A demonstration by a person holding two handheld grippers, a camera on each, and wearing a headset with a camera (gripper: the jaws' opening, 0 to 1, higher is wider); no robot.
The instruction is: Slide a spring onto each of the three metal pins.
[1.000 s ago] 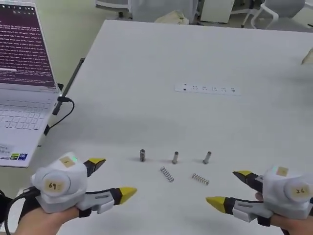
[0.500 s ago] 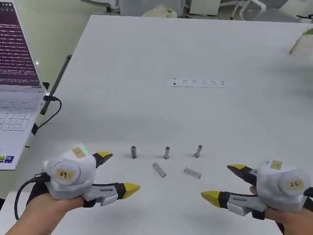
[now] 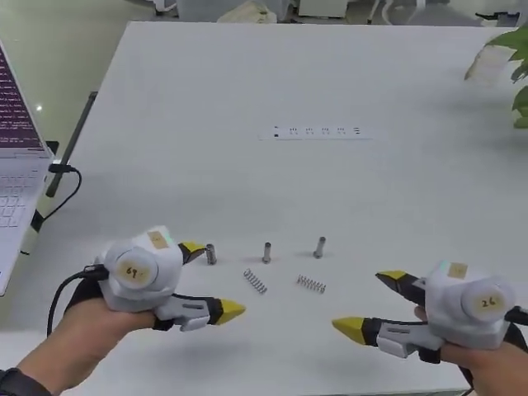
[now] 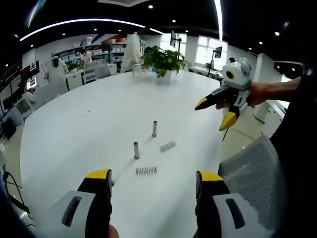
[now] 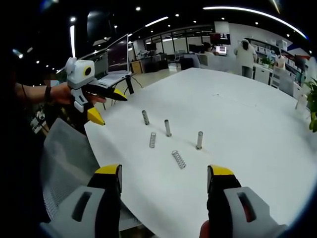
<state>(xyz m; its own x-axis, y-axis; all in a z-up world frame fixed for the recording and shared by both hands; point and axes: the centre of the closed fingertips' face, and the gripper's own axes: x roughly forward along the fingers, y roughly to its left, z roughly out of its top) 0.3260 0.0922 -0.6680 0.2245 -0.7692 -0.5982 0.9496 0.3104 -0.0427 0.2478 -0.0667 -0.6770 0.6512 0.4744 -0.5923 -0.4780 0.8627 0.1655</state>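
Three short metal pins stand in a row on the white table. The left pin (image 3: 211, 254) looks ribbed, as if a spring sits on it (image 5: 145, 117). The middle pin (image 3: 266, 252) and right pin (image 3: 319, 247) are bare. Two loose springs (image 3: 256, 281) (image 3: 311, 285) lie just in front of them. My left gripper (image 3: 213, 279) is open, its far fingertip close beside the left pin. My right gripper (image 3: 367, 301) is open too, to the right of the springs and holding nothing. In the left gripper view, a loose spring (image 4: 146, 170) lies between my jaws, ahead of the tips.
A white power strip (image 3: 318, 132) lies further back on the table (image 3: 247, 82). A laptop (image 3: 12, 157) and a black cable (image 3: 62, 177) are at the left edge. Plant leaves (image 3: 511, 66) reach in at the far right. The table's near edge is just under my hands.
The head camera has swung right, so the laptop has slid out to the left. My left gripper has moved in toward the left pin. The right gripper keeps about the same distance.
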